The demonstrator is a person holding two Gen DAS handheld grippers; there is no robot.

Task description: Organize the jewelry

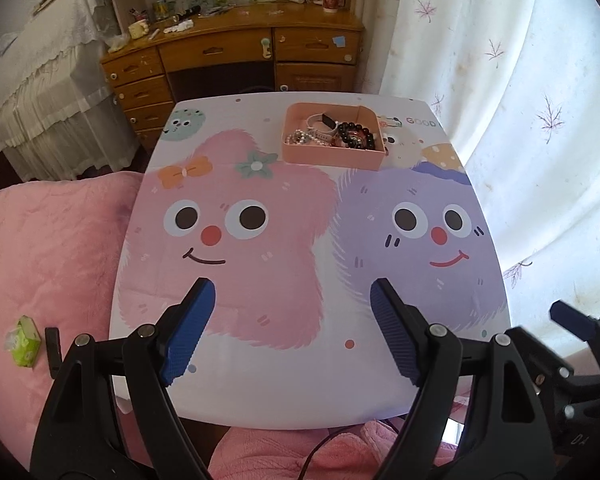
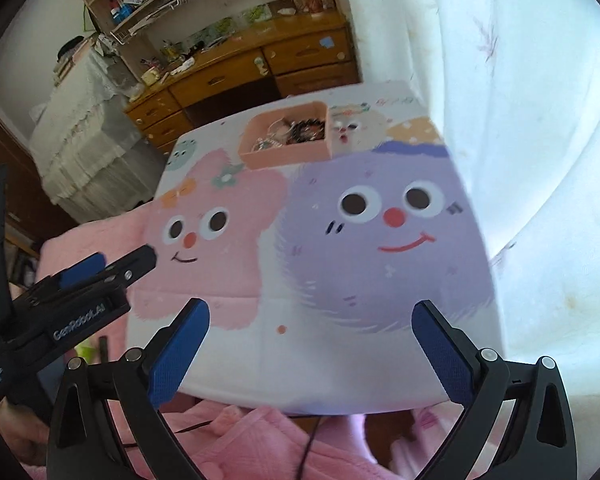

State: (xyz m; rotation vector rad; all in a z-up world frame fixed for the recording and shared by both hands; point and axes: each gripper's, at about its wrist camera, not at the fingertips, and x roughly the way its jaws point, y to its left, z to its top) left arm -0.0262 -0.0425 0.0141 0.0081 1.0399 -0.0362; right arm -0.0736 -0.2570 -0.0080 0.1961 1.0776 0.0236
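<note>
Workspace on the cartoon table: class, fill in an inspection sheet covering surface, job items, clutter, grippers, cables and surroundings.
Surface: small table printed with pink and purple cartoon faces; it looks flat.
Job's things: pink tray at the far side, holding a black bead bracelet, a pearl strand and a white watch, heaped together.
Clutter: nothing seen on the table outside the tray; a green tissue pack lies on the pink blanket.
Grippers: left gripper and right gripper hover at the near edge, jaws open, holding nothing.
Cables: a dark cable runs below the near edge.
Surroundings: wooden desk behind, white curtain to the right.
</note>
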